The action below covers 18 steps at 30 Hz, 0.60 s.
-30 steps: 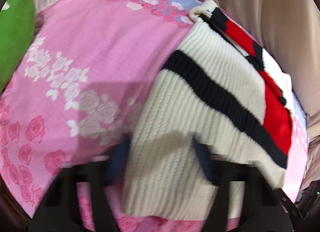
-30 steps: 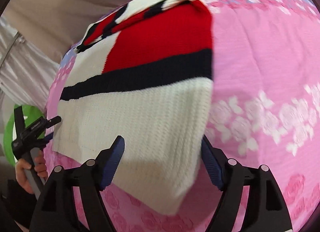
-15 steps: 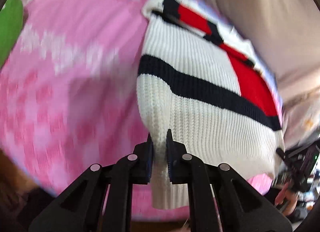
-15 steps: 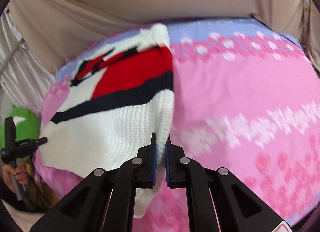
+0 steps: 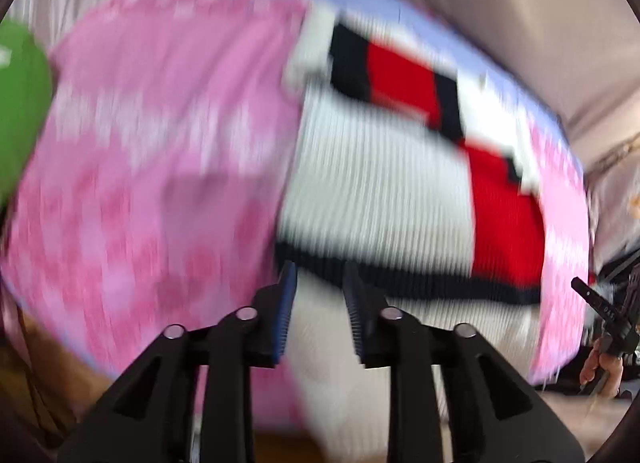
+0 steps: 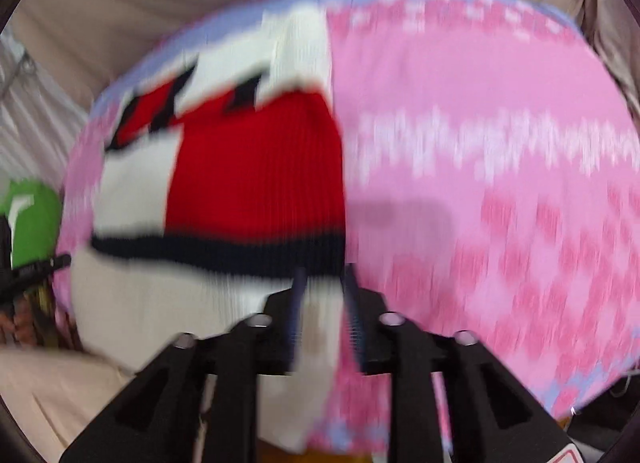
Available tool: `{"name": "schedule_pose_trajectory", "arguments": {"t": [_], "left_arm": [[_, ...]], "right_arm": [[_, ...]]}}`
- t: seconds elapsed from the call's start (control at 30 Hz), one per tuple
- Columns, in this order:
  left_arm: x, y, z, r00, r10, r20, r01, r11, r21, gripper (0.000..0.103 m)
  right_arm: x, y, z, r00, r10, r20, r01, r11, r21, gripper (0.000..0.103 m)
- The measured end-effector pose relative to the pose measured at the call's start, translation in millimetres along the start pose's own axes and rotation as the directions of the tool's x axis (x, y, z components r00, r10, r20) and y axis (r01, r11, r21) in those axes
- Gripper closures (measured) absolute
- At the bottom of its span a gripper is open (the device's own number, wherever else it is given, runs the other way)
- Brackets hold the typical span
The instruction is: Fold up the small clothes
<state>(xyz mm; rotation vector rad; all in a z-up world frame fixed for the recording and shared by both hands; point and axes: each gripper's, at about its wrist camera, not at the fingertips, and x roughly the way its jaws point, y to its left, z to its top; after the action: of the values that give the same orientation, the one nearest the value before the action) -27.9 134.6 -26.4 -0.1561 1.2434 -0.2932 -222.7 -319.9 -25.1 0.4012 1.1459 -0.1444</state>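
Observation:
A small knit sweater [image 5: 380, 191], white with red blocks and dark navy stripes, lies on a pink flowered cloth [image 5: 160, 167]. Both views are motion-blurred. My left gripper [image 5: 320, 303] is shut on the sweater's near left white hem, with thick fabric between the blue pads. My right gripper [image 6: 322, 303] is shut on the sweater's [image 6: 248, 191] near right hem corner in the same way. The hem hangs lifted toward both cameras. The right gripper also shows at the right edge of the left wrist view [image 5: 608, 319].
The pink cloth [image 6: 500, 183] covers a raised surface with a pale blue far border. Beige fabric [image 5: 500, 3] hangs behind. A green object [image 5: 20, 111] sits at the far left. A hand holds the other gripper's handle [image 5: 600, 367].
Both grippers closed on the sweater's near hem corners about half a second ago. They now lift and carry the hem forward, with the jaws spread a little by bunched fabric.

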Motion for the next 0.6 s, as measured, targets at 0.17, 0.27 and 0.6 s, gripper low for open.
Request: {"name": "schedule_pose_trajectory", "arguments": {"t": [0.17,0.27,0.6], "left_arm": [[24.7,-5.1,100.0,0.99,0.039,0.135,-0.029,0.997,-0.072,0.057],[53.3,-13.8,143.2,0.989,0.048,0.14,-0.035,0.995,-0.099,0.057],[143.9,-5.8,193.2,0.985,0.162,0.068,-0.152,0.981,-0.121,0.057]], "right_arm": [[35.1,-4.2,114.4,0.99,0.026,0.14,-0.035,0.997,0.062,0.052],[71.3,-3.6,165.0,0.991,0.046,0.126,-0.061,0.991,0.118,0.052],[184.6,13.5,262.8,0.999,0.018,0.03,-0.023,0.985,0.173,0.048]]}}
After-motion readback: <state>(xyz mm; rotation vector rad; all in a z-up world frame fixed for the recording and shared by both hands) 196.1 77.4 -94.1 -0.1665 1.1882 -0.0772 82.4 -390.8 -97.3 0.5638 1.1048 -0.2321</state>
